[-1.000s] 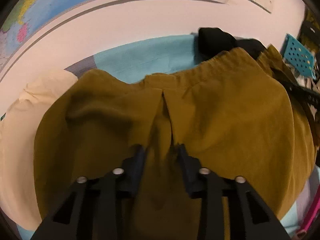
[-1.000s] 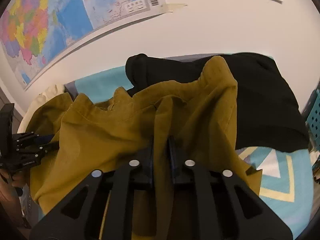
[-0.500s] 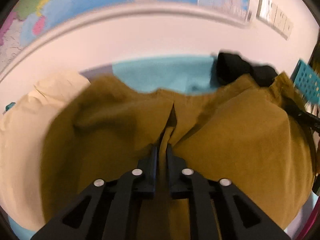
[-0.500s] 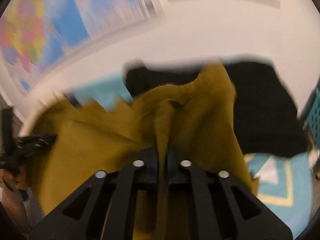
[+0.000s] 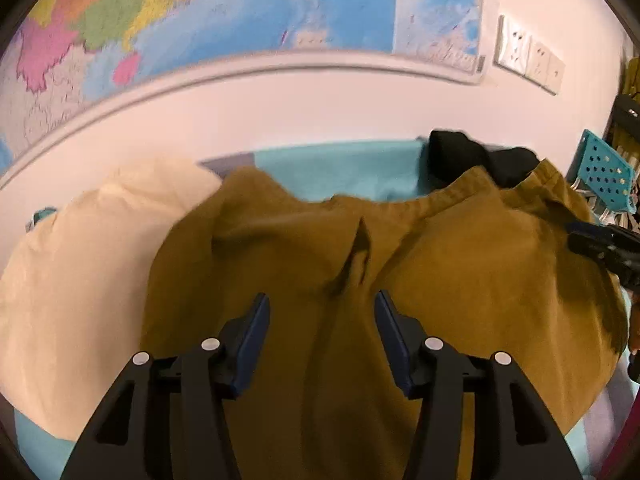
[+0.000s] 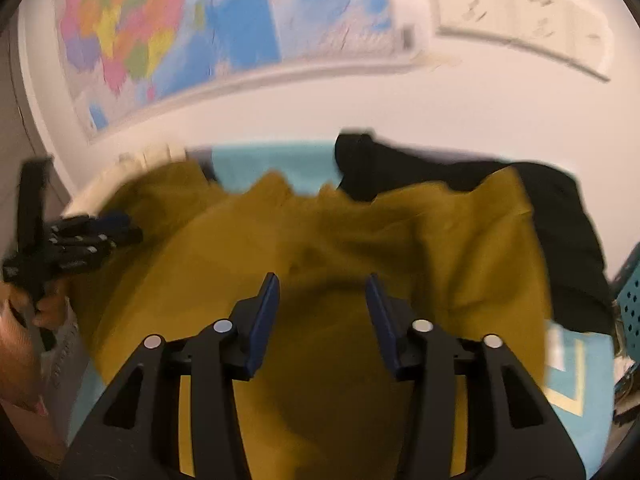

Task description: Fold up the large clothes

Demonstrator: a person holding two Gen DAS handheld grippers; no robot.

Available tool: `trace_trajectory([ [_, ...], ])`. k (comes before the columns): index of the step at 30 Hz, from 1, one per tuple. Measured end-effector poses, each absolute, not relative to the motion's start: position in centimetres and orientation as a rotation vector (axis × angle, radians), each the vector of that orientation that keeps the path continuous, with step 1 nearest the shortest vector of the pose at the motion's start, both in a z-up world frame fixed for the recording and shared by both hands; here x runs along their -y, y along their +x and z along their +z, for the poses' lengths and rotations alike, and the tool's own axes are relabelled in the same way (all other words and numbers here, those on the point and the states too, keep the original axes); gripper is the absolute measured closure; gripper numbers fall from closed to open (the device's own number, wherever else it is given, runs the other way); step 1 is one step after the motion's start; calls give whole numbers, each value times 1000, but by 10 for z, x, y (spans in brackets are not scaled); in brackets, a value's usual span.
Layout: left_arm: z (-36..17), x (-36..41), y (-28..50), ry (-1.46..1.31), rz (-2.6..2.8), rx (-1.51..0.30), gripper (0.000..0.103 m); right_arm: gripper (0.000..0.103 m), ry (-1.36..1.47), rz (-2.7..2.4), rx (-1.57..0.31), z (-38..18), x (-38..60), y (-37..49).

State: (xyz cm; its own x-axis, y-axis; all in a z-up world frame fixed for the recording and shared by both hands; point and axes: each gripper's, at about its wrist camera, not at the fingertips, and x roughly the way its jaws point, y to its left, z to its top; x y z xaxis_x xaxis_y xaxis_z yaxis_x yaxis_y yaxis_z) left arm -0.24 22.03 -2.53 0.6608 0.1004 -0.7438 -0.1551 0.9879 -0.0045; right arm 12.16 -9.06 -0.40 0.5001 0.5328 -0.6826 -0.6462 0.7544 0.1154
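Observation:
A mustard-brown garment (image 5: 440, 280) lies spread on a teal surface (image 5: 340, 168); it also shows in the right wrist view (image 6: 400, 248). My left gripper (image 5: 322, 308) is open above the cloth, nothing between its blue pads. My right gripper (image 6: 322, 292) is open too, above the same garment, empty. The other gripper shows at the right edge of the left wrist view (image 5: 604, 244) and at the left of the right wrist view (image 6: 80, 236). The right wrist view is blurred.
A black garment (image 6: 460, 172) lies behind the mustard one, also in the left wrist view (image 5: 472, 156). A cream garment (image 5: 80, 272) lies to the left. A teal perforated basket (image 5: 608, 176) stands at the right. A wall with a map (image 5: 200, 20) is behind.
Both grippers were shut on folds of the mustard garment half a second ago; both have opened and let go of it. The cloth has dropped flatter.

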Motion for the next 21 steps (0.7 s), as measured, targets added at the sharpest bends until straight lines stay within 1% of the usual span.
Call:
trace_trajectory([
  [3, -37, -222, 1, -46, 161, -855, 50, 57, -180, 700, -877, -32, 70, 146],
  [5, -41, -221, 2, -22, 180, -860, 49, 54, -150, 702, -901, -35, 70, 153],
  [6, -40, -219, 2, -17, 183, -858, 48, 52, -136, 711, -893, -32, 72, 152],
  [7, -40, -220, 1, -15, 182, -856, 47, 46, -122, 713, -878, -28, 76, 149],
  [8, -39, -220, -1, -17, 178, -851, 43, 43, -106, 702, -857, -22, 83, 145],
  [10, -30, -221, -14, -37, 163, -809, 40, 41, -68, 725, -814, -8, 97, 135],
  [12, -18, -224, -34, -44, 158, -753, 33, 35, -21, 747, -759, 7, 122, 118],
  [14, -10, -231, -55, -65, 159, -706, 30, 29, 15, 758, -706, 20, 152, 99],
  [15, -7, -235, -66, -74, 165, -689, 29, 27, 31, 752, -695, 22, 168, 90],
  [17, -1, -245, -91, -91, 201, -652, 28, 19, 49, 734, -689, 19, 188, 78],
  [18, 0, -251, -103, -98, 220, -636, 25, 17, 52, 719, -700, 16, 197, 73],
  [21, -5, -267, -132, -129, 262, -628, 22, 16, 81, 690, -772, -10, 223, 58],
])
